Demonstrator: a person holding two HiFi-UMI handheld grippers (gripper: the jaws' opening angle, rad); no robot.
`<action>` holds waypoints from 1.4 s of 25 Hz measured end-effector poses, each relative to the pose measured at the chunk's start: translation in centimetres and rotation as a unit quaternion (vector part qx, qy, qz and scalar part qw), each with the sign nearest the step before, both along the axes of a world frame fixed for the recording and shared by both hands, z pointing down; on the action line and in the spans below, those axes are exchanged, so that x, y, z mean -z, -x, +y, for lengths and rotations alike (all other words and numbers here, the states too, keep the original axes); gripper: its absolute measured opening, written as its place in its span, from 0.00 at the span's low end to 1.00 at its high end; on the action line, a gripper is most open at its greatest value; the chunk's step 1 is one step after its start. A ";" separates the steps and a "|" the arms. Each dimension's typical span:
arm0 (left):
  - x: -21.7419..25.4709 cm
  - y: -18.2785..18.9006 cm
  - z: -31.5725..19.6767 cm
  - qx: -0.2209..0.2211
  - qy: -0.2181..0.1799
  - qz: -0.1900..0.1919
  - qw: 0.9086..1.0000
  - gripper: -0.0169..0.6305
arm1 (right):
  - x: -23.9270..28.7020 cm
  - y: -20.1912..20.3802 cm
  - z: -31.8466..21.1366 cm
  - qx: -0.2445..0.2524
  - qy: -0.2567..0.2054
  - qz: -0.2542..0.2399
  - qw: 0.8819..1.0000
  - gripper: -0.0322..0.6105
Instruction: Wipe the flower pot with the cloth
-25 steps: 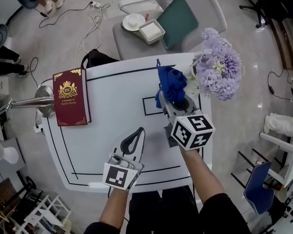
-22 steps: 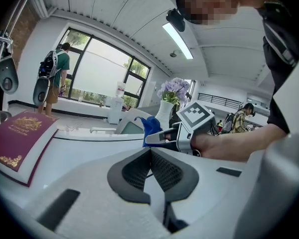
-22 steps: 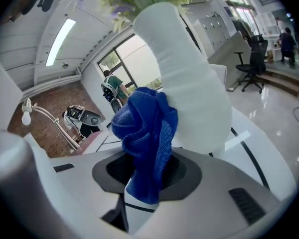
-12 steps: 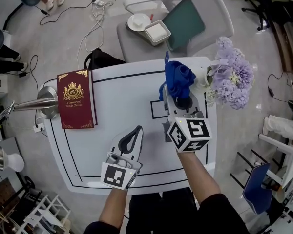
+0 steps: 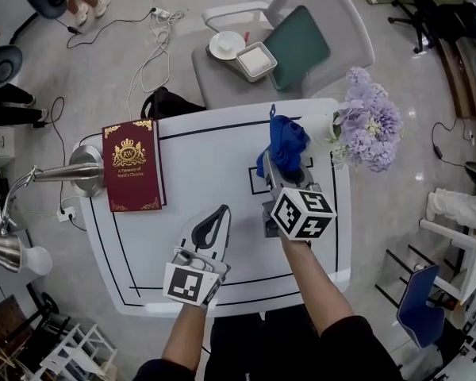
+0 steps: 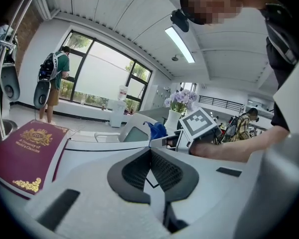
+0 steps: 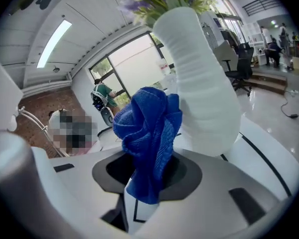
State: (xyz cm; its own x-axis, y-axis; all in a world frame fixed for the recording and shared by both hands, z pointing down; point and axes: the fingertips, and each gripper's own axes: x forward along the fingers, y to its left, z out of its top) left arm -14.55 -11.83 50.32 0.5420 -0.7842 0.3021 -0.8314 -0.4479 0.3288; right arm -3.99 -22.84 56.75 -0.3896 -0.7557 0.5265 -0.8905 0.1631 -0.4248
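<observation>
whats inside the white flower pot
Out of the flower pot rise purple flowers and green leaves. Their stems, and any soil or water inside, cannot be seen: the pot's white wall and the blooms cover them.

Rough woven cloth; matt, ribbed flower pot, ceramic or plastic unclear; smooth, faintly glossy table.

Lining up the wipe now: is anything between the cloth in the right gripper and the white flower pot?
Nothing visible. The right gripper is shut on the blue cloth, and the flower pot stands just beyond it to the right, with no object between them.
</observation>
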 end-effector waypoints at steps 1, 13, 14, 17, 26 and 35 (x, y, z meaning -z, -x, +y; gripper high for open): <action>0.5 0.2 0.1 0.002 -0.003 0.001 1.000 0.03 | 0.6 0.4 0.7 0.014 -0.004 0.002 1.000 0.23; 7.7 0.4 2.6 0.019 -0.063 -0.013 0.998 0.03 | 13.9 1.0 11.6 0.175 -0.112 0.080 0.975 0.23; 8.2 0.1 2.9 0.021 -0.063 -0.016 0.998 0.03 | 14.9 0.8 12.5 0.185 -0.120 0.087 0.971 0.23; 9.4 -1.2 4.5 0.024 -0.069 -0.024 0.997 0.03 | 17.0 0.0 15.5 0.210 -0.136 0.091 0.964 0.23; 12.8 -7.4 10.0 0.048 -0.095 -0.033 0.994 0.03 | 20.2 -5.2 21.8 0.256 -0.173 0.092 0.947 0.23; 14.7 -11.9 15.4 0.033 -0.095 -0.050 0.994 0.03 | 22.6 -9.4 26.4 0.247 -0.187 0.083 0.947 0.23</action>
